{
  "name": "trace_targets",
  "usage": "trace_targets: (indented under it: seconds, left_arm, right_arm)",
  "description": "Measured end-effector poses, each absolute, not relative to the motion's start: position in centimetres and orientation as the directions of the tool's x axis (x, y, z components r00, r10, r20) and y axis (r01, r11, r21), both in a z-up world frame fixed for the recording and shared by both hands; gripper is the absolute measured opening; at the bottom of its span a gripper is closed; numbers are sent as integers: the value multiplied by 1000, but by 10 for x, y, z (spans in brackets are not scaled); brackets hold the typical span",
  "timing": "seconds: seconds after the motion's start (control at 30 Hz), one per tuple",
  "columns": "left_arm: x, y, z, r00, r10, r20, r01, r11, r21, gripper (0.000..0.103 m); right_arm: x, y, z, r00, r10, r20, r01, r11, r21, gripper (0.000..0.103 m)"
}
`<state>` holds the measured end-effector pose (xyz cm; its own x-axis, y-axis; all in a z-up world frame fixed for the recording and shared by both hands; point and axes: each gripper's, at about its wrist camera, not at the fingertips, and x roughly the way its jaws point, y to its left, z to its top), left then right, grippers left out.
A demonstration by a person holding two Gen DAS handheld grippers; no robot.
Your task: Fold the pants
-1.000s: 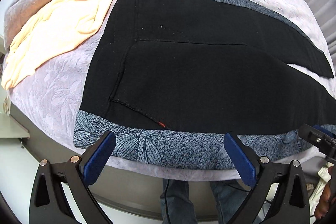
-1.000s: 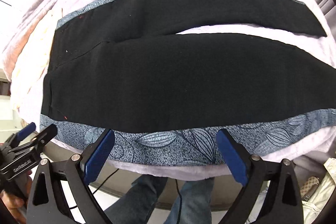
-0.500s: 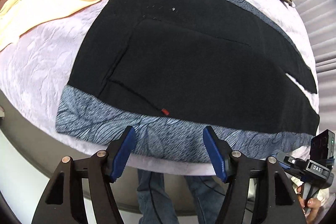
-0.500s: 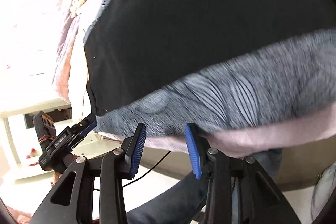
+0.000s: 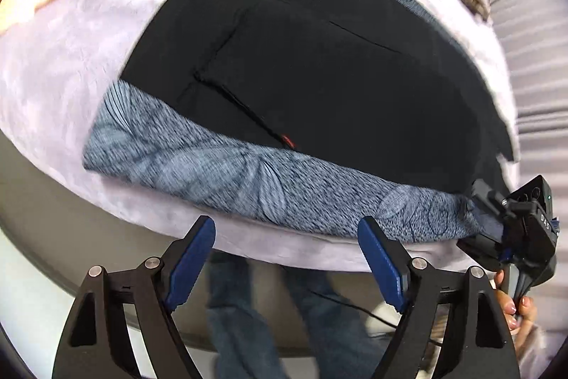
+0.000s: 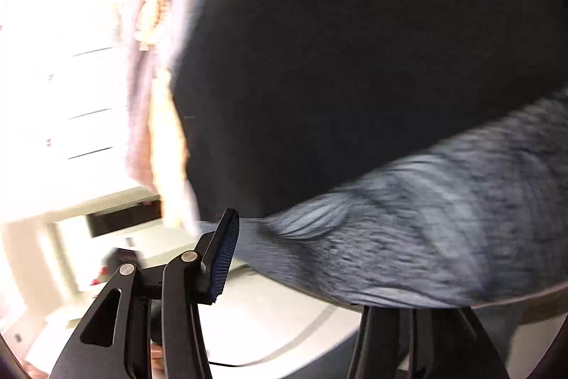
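Plush lilac bedspread (image 5: pixel 71 66) under flat black pants (image 5: pixel 319 66); leaf-print trim (image 5: pixel 230 180).

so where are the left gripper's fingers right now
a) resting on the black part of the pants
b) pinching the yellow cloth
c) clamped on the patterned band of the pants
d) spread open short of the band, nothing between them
d: in the left wrist view the left gripper is wide open, just short of the patterned band of the pants, empty.
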<state>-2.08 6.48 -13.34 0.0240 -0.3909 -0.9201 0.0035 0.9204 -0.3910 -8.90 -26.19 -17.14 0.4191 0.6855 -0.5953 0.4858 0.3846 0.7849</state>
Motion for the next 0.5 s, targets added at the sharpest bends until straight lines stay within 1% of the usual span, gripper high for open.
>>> trace_targets:
  seconds: [0.13,0.23,0.37,0.43,0.47,0.5]
  left_arm:
    - [-18,63,-142,13,-515,-857,-63,855,-515,83]
    - [-11,64,-151,25,-576,-817,-120,810,-574,83]
    - [2,78,-154,81,-592,-802,-177,783,-596,83]
    - [8,92,-153,121,-598,-793,-216,763,-609,83]
    - [11,96,-154,126,-600,-790,-229,757,-612,82]
    - [13,99,-153,129,-604,-787,-229,754,-616,75]
  right_arm:
    - [-81,-264,-134,471,691,-548,412,376,830,55]
    - [-77,-266,-119,469,693,-548,389,395,832,55]
    - [-78,-267,-106,492,689,-531,375,383,844,55]
    - [-85,-270,-107,489,686,-539,379,389,840,55]
    - [-90,-270,-109,477,684,-552,391,398,830,55]
    - [-92,-271,-111,469,679,-564,401,406,821,55]
